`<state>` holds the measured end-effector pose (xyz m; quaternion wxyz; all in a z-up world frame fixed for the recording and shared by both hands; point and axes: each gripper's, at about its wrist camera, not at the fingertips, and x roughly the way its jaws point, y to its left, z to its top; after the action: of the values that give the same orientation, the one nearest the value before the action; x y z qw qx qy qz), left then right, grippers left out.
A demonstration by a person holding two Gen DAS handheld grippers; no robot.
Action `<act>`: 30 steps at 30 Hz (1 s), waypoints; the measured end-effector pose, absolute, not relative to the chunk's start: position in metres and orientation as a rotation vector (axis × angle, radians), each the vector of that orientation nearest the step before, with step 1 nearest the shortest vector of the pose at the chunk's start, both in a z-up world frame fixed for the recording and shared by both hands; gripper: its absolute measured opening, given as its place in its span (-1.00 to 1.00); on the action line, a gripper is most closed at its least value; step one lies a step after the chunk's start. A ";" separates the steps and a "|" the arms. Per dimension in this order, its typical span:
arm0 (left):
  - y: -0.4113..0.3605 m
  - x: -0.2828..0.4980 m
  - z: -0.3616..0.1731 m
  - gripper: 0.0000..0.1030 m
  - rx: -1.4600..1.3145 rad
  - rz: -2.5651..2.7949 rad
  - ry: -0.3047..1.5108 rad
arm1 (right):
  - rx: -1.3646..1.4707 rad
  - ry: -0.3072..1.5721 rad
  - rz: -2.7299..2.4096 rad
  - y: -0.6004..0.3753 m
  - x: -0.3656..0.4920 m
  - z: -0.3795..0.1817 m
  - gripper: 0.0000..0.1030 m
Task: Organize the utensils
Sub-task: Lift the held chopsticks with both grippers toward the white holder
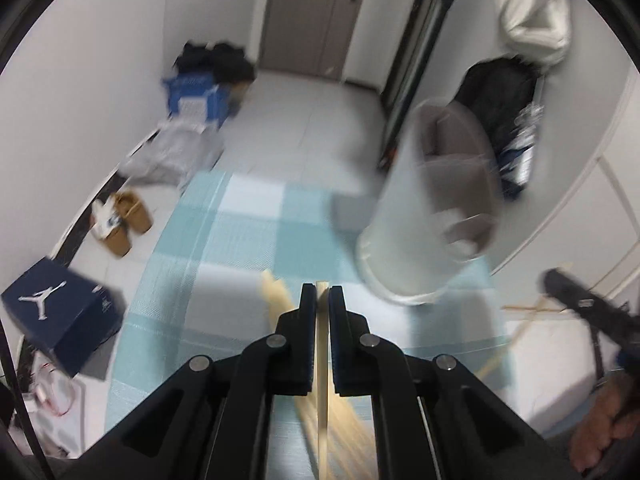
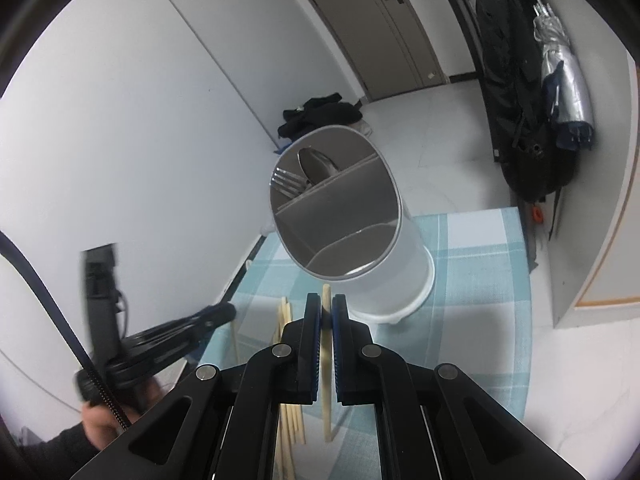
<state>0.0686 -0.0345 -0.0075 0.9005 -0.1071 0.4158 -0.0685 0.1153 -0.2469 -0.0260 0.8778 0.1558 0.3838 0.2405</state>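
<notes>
2 chopsticks are up off the cloth right now, 1 in each tool. The left gripper (image 1: 322,296) has its jaws pressed onto a pale wooden chopstick (image 1: 322,380) that runs straight down the gap between them, tip just poking past the fingertips. The right gripper (image 2: 327,306) is pinching its own chopstick (image 2: 329,400) the same way, blue pads tight against the wood.

More loose chopsticks (image 2: 290,412) lie on the cloth just left of the right gripper, a bundle side by side. From the left wrist, a blurred bunch (image 1: 276,292) shows just beside the left finger, and 2 or 3 more (image 1: 528,312) are scattered to the right, near the cloth's edge.

Ahead stands the white utensil holder (image 2: 404,264), upright on the cloth, divided inside into compartments. A fork (image 2: 289,184) and a spoon (image 2: 318,166) sit in the far compartment; the nearer ones look bare from here. The right gripper's chopstick tip sits just below the holder's rim.

Everything rests on a blue-and-white checked cloth (image 2: 480,280) spread on pale floor tiles. Off to the left from the left wrist: a navy shoe box (image 1: 60,312), a pair of tan slippers (image 1: 124,220) and a blue carton (image 1: 196,96) by the wall. A black bag (image 2: 516,92) and a folded umbrella (image 2: 560,68) lean on the right side, with a grey door (image 2: 384,20) beyond.
</notes>
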 end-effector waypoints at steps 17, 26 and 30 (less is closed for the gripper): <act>-0.049 0.036 0.048 -0.95 -0.195 -0.240 0.646 | 0.274 0.722 0.318 -0.251 0.076 -0.008 -0.91; -0.041 0.047 0.072 -0.95 -0.233 -0.211 0.656 | 0.264 0.686 0.301 -0.257 0.067 0.013 -0.91; -0.040 0.054 0.085 -0.95 -0.261 -0.212 0.653 | 0.262 0.652 0.319 -0.261 0.071 0.037 -0.91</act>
<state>0.0544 -0.0401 0.0850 0.9333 -0.1273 0.3192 -0.1036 0.0706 -0.2614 0.0375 0.9265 0.1280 0.3180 0.1554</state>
